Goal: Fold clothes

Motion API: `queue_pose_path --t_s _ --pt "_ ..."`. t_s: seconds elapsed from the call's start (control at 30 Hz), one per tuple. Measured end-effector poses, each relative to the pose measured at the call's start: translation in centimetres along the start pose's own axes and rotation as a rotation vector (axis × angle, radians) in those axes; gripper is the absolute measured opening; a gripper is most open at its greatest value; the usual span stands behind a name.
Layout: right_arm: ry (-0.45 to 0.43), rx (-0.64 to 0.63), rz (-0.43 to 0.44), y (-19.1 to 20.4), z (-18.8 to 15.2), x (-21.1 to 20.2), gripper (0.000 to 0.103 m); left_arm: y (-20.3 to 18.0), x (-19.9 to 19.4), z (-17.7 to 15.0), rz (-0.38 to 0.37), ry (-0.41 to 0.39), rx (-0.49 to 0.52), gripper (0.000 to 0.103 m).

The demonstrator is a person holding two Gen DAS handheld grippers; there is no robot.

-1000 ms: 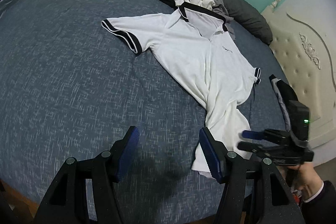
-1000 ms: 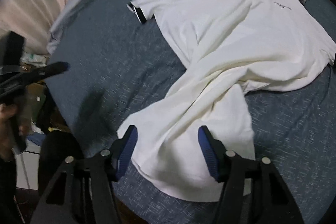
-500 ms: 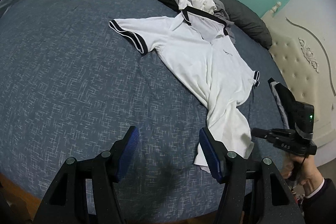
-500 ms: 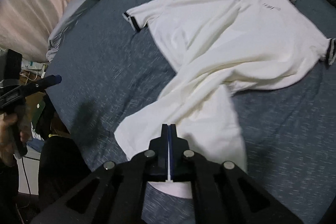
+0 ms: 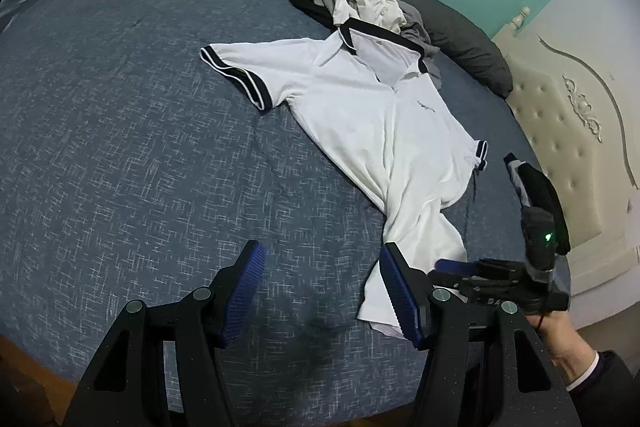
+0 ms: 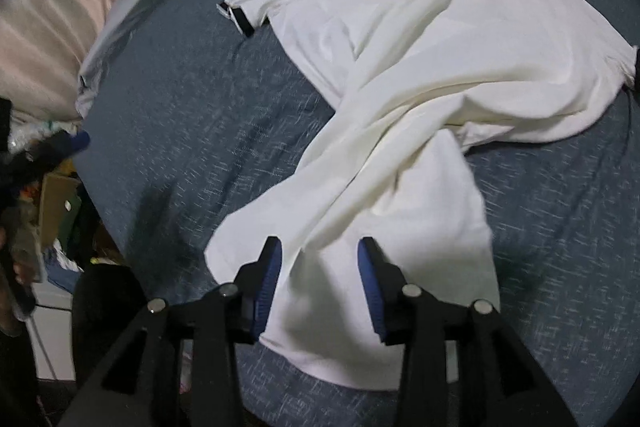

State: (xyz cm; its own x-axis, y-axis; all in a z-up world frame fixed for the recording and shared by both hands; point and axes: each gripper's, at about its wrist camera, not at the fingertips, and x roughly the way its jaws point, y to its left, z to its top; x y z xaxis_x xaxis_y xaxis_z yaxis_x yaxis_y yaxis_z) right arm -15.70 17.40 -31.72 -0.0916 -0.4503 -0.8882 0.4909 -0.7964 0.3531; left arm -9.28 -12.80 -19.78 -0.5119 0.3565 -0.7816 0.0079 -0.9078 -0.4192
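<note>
- Right wrist view: white polo shirt [image 6: 420, 67] lies spread on the blue bed [image 6: 200, 115], lower half bunched toward the near edge; right gripper [image 6: 318, 259] hangs over the hem, jaws partly apart, holding nothing
- left gripper [image 5: 322, 291] jaws wide, empty, beside the hem corner
- soft, light fabric, likely limp; pinch hem corners
- small chest logo unreadable

Dim, cool indoor light; strong fisheye bending at edges, right wrist view perhaps motion-blurred.

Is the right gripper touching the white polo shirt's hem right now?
Cannot tell. In the right wrist view the right gripper is open over the white polo shirt hem, but neither view plainly shows contact or a gap.
</note>
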Motion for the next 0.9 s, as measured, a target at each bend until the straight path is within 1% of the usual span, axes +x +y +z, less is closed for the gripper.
queue_pose_path --t_s 0.03,0.07,0.1,0.17,0.23,0.3,0.37,0.5,0.67,0.9 --pt "-0.003 -0.001 0.009 0.1 0.0 0.3 0.031 0.1 0.0 0.0 0.001 0.0 -0.002 0.064" --pt "-0.007 0.002 0.02 0.0 0.0 0.5 0.009 0.2 0.0 0.0 0.002 0.0 -0.004 0.064" --pt "-0.009 0.008 0.026 0.0 0.0 0.6 0.004 0.3 -0.1 0.0 0.003 0.0 -0.007 0.064" --pt "-0.012 0.009 0.033 -0.1 0.0 0.3 0.001 0.4 -0.1 0.0 0.005 0.0 -0.007 0.064" --pt "-0.03 0.004 0.044 -0.5 0.0 -0.8 0.001 0.4 -0.1 0.0 0.006 0.001 -0.005 0.064" --pt "-0.061 0.013 0.057 -1.3 0.0 -2.6 0.001 0.3 -0.1 0.0 -0.001 0.004 -0.008 0.064" --pt "-0.098 0.022 0.051 -2.5 -0.2 -5.1 0.001 0.1 0.0 0.0 -0.013 0.002 -0.006 0.064" --pt "-0.147 0.047 -0.01 -5.8 -0.7 -9.7 0.001 -1.1 0.6 -0.4 -0.035 0.011 0.009 0.064" --pt "-0.188 0.111 -0.074 -9.7 -2.5 -14.0 0.001 -3.1 1.1 -0.7 -0.066 0.029 0.031 0.064" --pt "-0.226 0.193 -0.164 -13.9 -5.7 -17.6 0.001 -6.5 0.1 -1.1 -0.089 0.029 0.088 0.064"
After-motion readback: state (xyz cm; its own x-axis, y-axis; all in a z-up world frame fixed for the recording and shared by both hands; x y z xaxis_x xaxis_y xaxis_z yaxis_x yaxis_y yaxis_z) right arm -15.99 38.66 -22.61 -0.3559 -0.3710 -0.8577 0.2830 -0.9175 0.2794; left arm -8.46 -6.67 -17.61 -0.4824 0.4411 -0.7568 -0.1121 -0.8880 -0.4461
